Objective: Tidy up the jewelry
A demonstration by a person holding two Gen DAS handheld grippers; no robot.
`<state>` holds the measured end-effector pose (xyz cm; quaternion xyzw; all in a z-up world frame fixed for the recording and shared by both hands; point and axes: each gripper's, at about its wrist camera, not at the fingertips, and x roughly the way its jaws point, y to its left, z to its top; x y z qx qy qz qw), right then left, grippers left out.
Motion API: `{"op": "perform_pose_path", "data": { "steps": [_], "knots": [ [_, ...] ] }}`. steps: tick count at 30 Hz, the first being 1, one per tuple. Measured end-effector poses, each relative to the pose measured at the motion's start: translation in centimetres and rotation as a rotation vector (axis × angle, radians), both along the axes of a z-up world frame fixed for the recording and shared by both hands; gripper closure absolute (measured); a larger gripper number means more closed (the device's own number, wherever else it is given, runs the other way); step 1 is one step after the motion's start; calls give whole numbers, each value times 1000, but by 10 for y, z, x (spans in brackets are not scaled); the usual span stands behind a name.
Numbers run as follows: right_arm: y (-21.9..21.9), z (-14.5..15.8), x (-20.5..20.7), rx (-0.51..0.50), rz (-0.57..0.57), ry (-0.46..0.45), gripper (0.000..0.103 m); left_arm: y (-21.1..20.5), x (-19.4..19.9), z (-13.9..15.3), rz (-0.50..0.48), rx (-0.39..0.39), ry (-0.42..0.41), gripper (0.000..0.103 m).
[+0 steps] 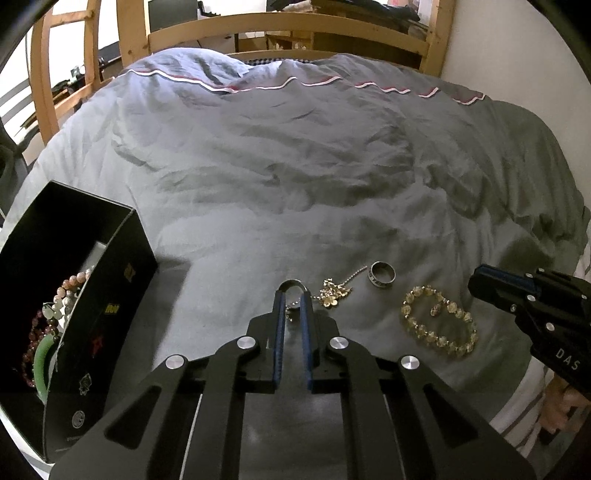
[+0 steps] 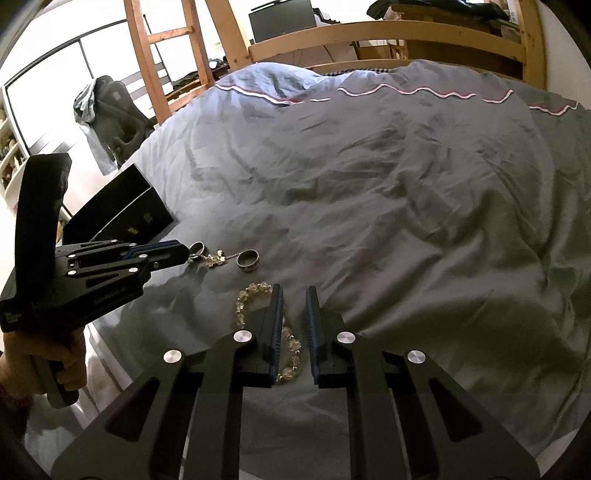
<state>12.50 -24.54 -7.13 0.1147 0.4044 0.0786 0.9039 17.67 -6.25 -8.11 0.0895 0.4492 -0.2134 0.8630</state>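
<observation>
My left gripper (image 1: 292, 295) is shut on a small silver loop (image 1: 291, 285) that rests on the grey duvet (image 1: 280, 177); a bit of ball chain shows between its fingers. Just right of it lie a gold charm cluster (image 1: 334, 293), a silver band ring (image 1: 383, 275) and a yellow bead bracelet (image 1: 439, 321). My right gripper (image 2: 294, 291) is shut and hovers over the bracelet (image 2: 245, 301), whose beads show beneath the narrow gap. From the left wrist view the right gripper (image 1: 474, 284) sits just past the bracelet, apart from it. The left gripper (image 2: 183, 254) meets the loop (image 2: 197, 250).
An open black box (image 1: 107, 295) stands at the left and holds several bead bracelets (image 1: 62, 295) and a green bangle (image 1: 42, 363). A wooden bed frame (image 1: 288, 35) borders the far side. A hand (image 2: 70, 354) grips the left tool's handle.
</observation>
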Motion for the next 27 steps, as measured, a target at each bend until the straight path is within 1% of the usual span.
{"op": "perform_pose_path", "data": {
  "steps": [8,13,19,23,27],
  "knots": [
    [-6,8,-4,24,-32,-58,90,6,-2,9,20,-33,-23,95],
    [-7,7,-3,27,-31,-50,90,9,-4,17,26,-48,-54,95],
    [-2,8,-3,18,-9,-54,90,2,-6,14,2,-13,-57,95],
    [-5,8,-3,30,-15,-58,90,2,-7,15,-5,-19,-62,95],
    [-7,11,-6,46,-22,-78,90,7,-4,17,13,-35,-54,95]
  ]
}}
